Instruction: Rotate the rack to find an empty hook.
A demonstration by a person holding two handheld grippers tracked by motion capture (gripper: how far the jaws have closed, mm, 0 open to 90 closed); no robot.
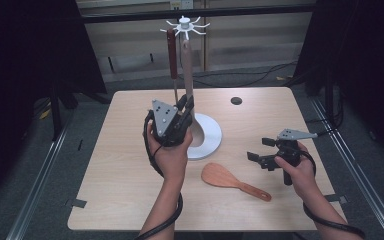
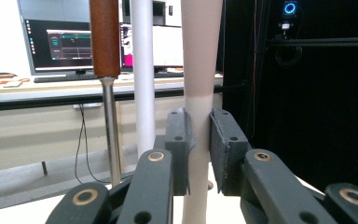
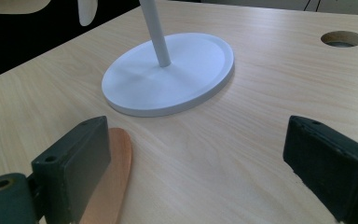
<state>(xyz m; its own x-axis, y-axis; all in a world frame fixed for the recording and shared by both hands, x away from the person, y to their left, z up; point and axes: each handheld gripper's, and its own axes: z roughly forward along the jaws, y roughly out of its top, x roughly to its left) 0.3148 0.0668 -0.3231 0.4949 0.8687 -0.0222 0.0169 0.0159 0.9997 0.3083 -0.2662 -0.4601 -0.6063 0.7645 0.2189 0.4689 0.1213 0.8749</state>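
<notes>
High view first. Left forearm reaching up the middle of the table (image 1: 130, 200), left hand wrapped round the left gripper (image 1: 186, 106), tilted forward toward the white stand (image 1: 207, 137). Jaws pinched on a pale handle (image 1: 186, 70) hanging from the hooks (image 1: 186, 24) at the top of the stand, just beside the pole. Close by on the left, hanging from the same hooks, a tool with a dark red-brown handle (image 1: 172, 52) and a thin metal shank. Right hand resting low at the table's right side, right gripper (image 1: 259, 150) held level, pointing left, jaws spread with nothing between them. Wooden rice paddle (image 1: 230, 180) flat on the table between the two forearms, blade toward the stand, handle toward the right hand.

Left gripper view. Both pads (image 2: 179, 140) pressed against the pale handle (image 2: 200, 56), gripped firmly, handle upright, pinkish-beige above and whiter below. White pole (image 2: 143, 70) just behind to the left, red-brown handle (image 2: 105, 37) farther left.

Right gripper view. Right gripper (image 3: 196, 163) wide apart over bare wood, gripping nothing. Orange-brown paddle (image 3: 114, 177) blade lying just beside the left pad. Round white base (image 3: 177, 74) of the stand ahead.
</notes>
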